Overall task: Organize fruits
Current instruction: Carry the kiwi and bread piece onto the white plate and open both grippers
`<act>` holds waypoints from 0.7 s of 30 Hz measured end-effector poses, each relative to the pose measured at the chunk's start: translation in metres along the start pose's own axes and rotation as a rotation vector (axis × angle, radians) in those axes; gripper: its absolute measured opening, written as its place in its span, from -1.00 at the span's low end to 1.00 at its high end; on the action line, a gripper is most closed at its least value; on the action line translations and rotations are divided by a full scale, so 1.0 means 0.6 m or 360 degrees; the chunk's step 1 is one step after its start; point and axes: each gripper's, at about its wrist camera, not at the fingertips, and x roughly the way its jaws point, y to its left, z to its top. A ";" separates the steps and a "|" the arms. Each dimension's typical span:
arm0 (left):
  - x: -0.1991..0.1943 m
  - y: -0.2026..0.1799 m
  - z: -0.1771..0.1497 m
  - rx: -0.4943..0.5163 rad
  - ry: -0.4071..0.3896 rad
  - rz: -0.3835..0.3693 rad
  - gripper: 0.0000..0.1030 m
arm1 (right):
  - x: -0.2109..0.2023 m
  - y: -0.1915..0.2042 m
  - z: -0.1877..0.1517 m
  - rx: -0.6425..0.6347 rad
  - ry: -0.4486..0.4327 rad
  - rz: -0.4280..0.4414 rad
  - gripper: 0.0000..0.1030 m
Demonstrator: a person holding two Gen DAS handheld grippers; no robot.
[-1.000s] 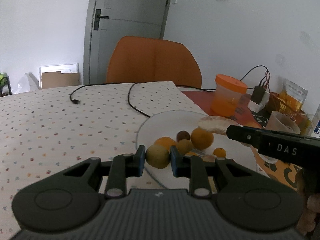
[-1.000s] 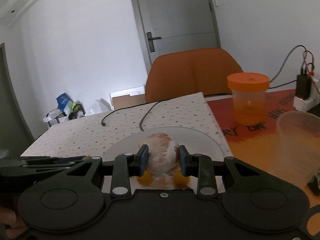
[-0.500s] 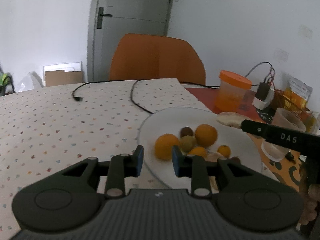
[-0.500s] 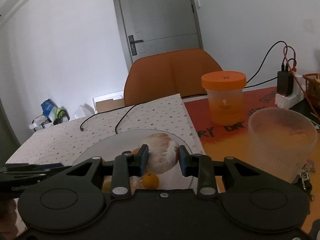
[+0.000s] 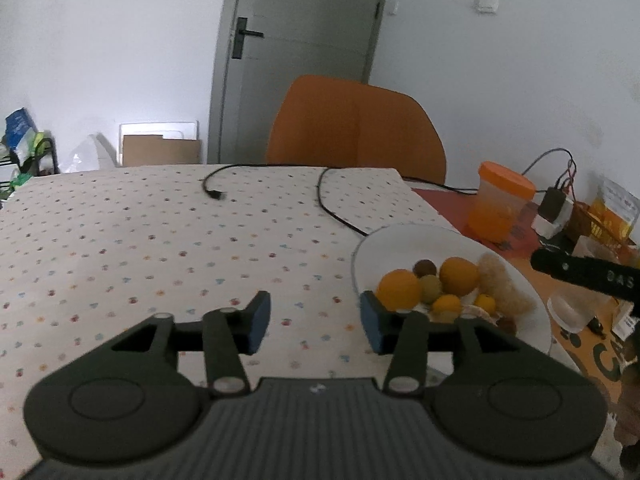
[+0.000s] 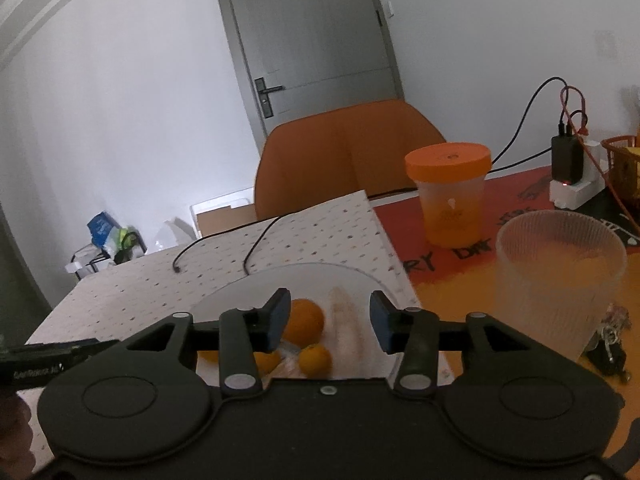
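Note:
A white plate on the dotted tablecloth holds oranges, small green and brown fruits, small tangerines and a pale peeled fruit, seen blurred as the pale fruit in the right wrist view. My left gripper is open and empty, left of the plate over the cloth. My right gripper is open above the plate, nothing between its fingers. The right gripper's finger shows at the right edge of the left wrist view.
An orange-lidded tub and a ribbed clear cup stand right of the plate. A black cable crosses the cloth. An orange chair is behind the table. A charger block and keys lie at right.
Both grippers opened. The left one let go of the green fruit and moved left off the plate. The right one released the pale peeled fruit onto the plate.

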 end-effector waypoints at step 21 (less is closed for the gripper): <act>-0.081 0.077 -0.013 -0.0087 -0.0022 0.0050 0.56 | -0.031 0.126 -0.033 -0.0106 0.0109 0.0126 0.37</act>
